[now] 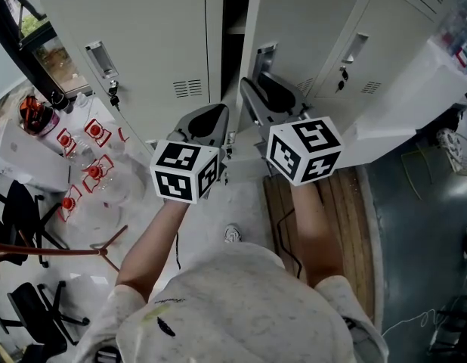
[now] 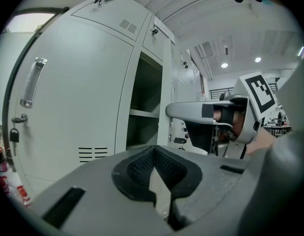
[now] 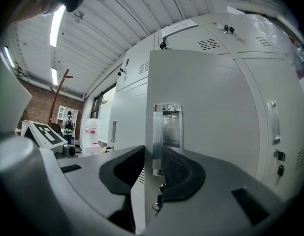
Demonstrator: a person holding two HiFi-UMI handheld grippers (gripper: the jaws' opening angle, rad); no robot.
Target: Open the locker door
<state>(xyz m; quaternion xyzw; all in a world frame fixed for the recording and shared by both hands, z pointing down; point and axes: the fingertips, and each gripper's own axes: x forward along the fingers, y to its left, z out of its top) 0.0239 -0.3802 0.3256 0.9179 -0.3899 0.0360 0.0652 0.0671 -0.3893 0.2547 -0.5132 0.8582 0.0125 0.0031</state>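
Note:
The grey locker door (image 1: 309,13) stands ajar, with a dark open compartment (image 1: 233,13) to its left. My right gripper (image 1: 260,89) reaches up to the door's free edge just below the chrome handle (image 1: 265,54). In the right gripper view that door (image 3: 216,112) runs edge-on between the pads, and the right gripper (image 3: 153,168) is shut on the edge, with the handle (image 3: 167,132) right behind and a key (image 3: 158,203) hanging below. My left gripper (image 1: 209,116) hangs lower left, off the lockers. Its jaws (image 2: 157,181) are shut on nothing. The right gripper (image 2: 191,112) shows beside the shelf opening (image 2: 144,107).
A closed locker (image 1: 143,21) with handle (image 1: 101,59) and keys (image 1: 112,93) stands left of the opening; another (image 1: 385,36) stands on the right. Water bottles (image 1: 90,165) and chairs (image 1: 22,210) crowd the left floor. A wooden pallet (image 1: 347,218) lies under my right arm.

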